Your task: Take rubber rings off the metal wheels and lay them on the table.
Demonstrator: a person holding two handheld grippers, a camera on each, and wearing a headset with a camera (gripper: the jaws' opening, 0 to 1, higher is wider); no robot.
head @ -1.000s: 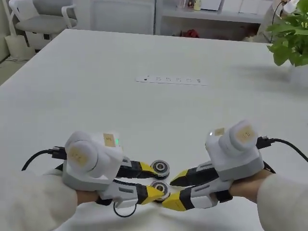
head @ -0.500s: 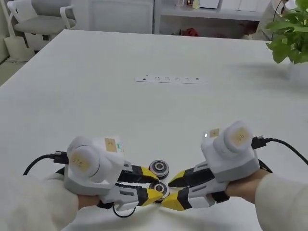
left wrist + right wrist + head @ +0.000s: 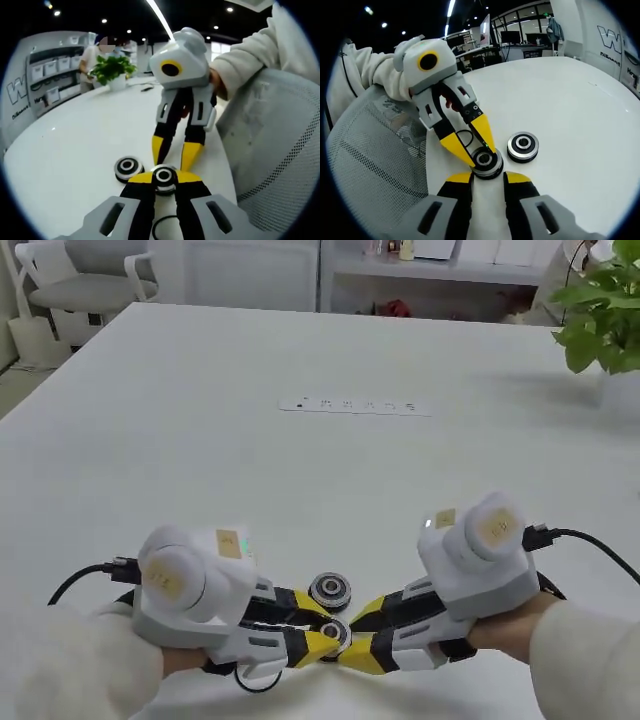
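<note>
A metal wheel with a black rubber ring (image 3: 335,631) sits at the near table edge, and my left gripper (image 3: 322,624) is shut on it. In the left gripper view the held wheel (image 3: 164,174) lies between my own yellow tips (image 3: 164,180). My right gripper (image 3: 352,636) faces it from the right, open, its tips (image 3: 488,176) just short of the wheel (image 3: 486,161) and level with its sides. A second ringed wheel (image 3: 330,589) (image 3: 523,146) (image 3: 129,168) lies flat just beyond. A thin black loop (image 3: 167,227) lies under my left gripper.
A white power strip (image 3: 354,405) lies across the middle of the white table (image 3: 200,440). A green plant (image 3: 600,315) stands at the far right edge. Chairs and shelves stand beyond the table's far side.
My left gripper's jaws have drawn together on the near wheel. The right gripper's jaws have narrowed and edged closer to that wheel. The second wheel has stayed put.
</note>
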